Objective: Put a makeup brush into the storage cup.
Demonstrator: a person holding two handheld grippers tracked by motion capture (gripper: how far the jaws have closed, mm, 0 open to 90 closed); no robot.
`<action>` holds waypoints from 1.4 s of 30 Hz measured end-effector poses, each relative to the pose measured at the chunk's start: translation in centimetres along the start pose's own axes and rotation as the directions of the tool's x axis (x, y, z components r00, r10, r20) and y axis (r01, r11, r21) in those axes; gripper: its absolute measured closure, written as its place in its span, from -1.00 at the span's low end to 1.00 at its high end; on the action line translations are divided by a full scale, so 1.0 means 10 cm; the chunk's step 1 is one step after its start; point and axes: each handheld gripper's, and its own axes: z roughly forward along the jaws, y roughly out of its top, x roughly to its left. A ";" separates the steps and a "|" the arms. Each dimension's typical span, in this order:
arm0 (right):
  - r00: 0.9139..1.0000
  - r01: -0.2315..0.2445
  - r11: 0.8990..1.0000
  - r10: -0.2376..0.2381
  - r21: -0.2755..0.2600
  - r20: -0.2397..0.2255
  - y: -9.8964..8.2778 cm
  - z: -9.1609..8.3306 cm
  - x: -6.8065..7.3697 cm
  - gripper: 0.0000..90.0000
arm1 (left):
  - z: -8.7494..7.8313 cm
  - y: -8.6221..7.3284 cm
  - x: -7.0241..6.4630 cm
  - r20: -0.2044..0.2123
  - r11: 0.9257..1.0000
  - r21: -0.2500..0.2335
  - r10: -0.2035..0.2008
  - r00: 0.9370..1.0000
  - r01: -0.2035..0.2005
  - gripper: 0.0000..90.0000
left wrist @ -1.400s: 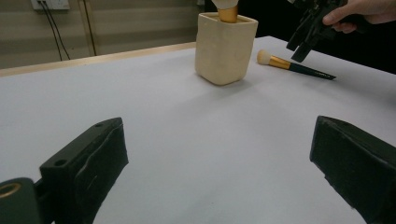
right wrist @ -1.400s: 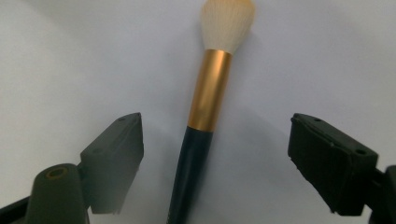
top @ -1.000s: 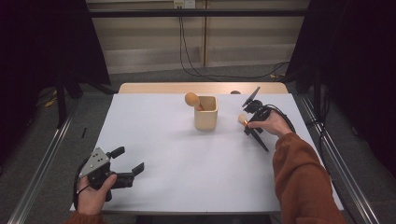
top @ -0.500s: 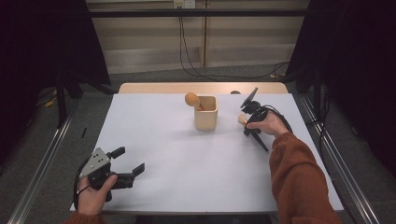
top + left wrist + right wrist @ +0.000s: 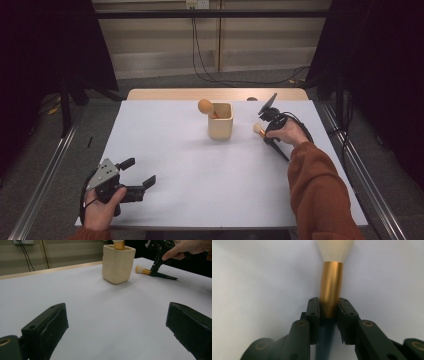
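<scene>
My right gripper [image 5: 264,131] had just been closing, and its jaws now clamped the gold ferrule of a brush [image 5: 331,293] lying on the white table [image 5: 200,185]. From between my right fingers [image 5: 313,312] the pale bristle head ran straight ahead of the tips, while the dark handle passed back between the jaws toward my hand [image 5: 286,132]. In the high view that brush [image 5: 258,129] lay flat on the sheet, its head pointing at the cup [image 5: 220,121], near it but not touching.

The cup, cream and square-mouthed, stood upright just beyond the bristle end. It held one other brush [image 5: 205,106], handle down inside, its round tan head rising above the rim and leaning toward the cup's far left corner. I could not tell whether anything else sat inside.

My left gripper [image 5: 139,179] rested on the near left part of the table, jaws wide apart with nothing but bare sheet between them. Looking out past my left fingers [image 5: 47,327], the cup [image 5: 117,263] stood well off ahead, and the gripped brush [image 5: 142,270] lay just beside it.
</scene>
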 end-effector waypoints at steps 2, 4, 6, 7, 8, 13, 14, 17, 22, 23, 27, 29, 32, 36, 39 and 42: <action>1.000 0.003 1.000 -0.003 0.004 0.003 0.01 0.00 0.01 0.68 | 0.01 0.00 0.00 0.001 1.000 0.003 0.003 1.000 -0.003 -0.92; 1.000 0.012 1.000 -0.012 0.010 0.010 0.01 0.00 0.02 0.68 | 0.01 0.00 0.00 0.003 1.000 0.007 0.001 1.000 -0.001 -0.91; 1.000 0.017 1.000 -0.018 0.005 0.010 0.01 0.00 0.02 0.68 | 0.02 -0.01 0.00 -0.001 1.000 0.007 -0.007 1.000 0.007 -0.91; 1.000 0.018 1.000 -0.018 0.005 0.010 0.01 0.00 0.02 0.68 | 0.02 -0.01 0.01 0.000 1.000 0.007 -0.009 1.000 0.009 -0.91; 1.000 0.022 1.000 -0.022 0.001 0.013 0.00 0.00 0.02 0.68 | 0.03 -0.01 0.01 -0.001 1.000 0.012 -0.002 1.000 0.002 -0.91; 1.000 0.024 1.000 -0.024 0.001 0.017 0.00 -0.01 0.03 0.68 | 0.03 -0.01 0.01 -0.002 1.000 0.011 -0.003 1.000 0.003 -0.92; 1.000 0.022 1.000 -0.022 -0.002 0.018 0.00 -0.01 0.02 0.68 | 0.02 -0.01 0.01 -0.001 1.000 0.014 -0.004 1.000 0.004 -0.92; 0.999 0.016 1.000 -0.015 -0.021 0.053 -0.02 -0.04 0.00 0.68 | 0.02 -0.01 0.01 -0.001 1.000 0.008 -0.006 1.000 0.006 -0.91; 0.999 0.006 0.999 -0.004 -0.054 0.042 -0.06 -0.15 -0.01 0.68 | 0.02 -0.01 0.00 0.001 1.000 0.009 -0.010 1.000 0.010 -0.91; 0.999 0.001 0.998 0.002 -0.063 0.041 -0.06 -0.17 -0.01 0.68 | 0.03 -0.01 0.00 0.001 1.000 0.007 -0.010 1.000 0.010 -0.91; 0.999 -0.020 0.991 0.023 -0.129 0.027 -0.10 -0.24 -0.01 0.68 | 0.02 -0.01 0.00 -0.001 1.000 0.005 -0.013 1.000 0.013 -0.91; 0.999 -0.006 0.989 0.012 -0.146 0.041 -0.11 -0.28 0.00 0.68 | 0.02 -0.01 0.01 -0.003 1.000 0.004 -0.013 1.000 0.014 -0.91; 1.000 -0.015 0.982 0.019 -0.190 0.022 -0.14 -0.37 0.00 0.68 | 0.01 0.00 0.01 -0.007 1.000 0.000 -0.014 1.000 0.014 -0.92; 0.999 -0.038 0.968 0.038 -0.248 -0.007 -0.18 -0.45 0.02 0.68 | 0.01 -0.01 0.01 -0.007 1.000 0.000 -0.019 1.000 0.019 -0.92; 0.999 -0.041 0.960 0.041 -0.277 -0.008 -0.22 -0.47 0.03 0.68 | 0.01 -0.01 0.01 -0.007 1.000 -0.001 -0.021 1.000 0.021 -0.92; 1.000 -0.015 0.957 0.014 -0.290 -0.004 -0.27 -0.46 0.06 0.68 | 0.01 -0.01 0.01 -0.011 1.000 -0.002 -0.024 1.000 0.024 -0.92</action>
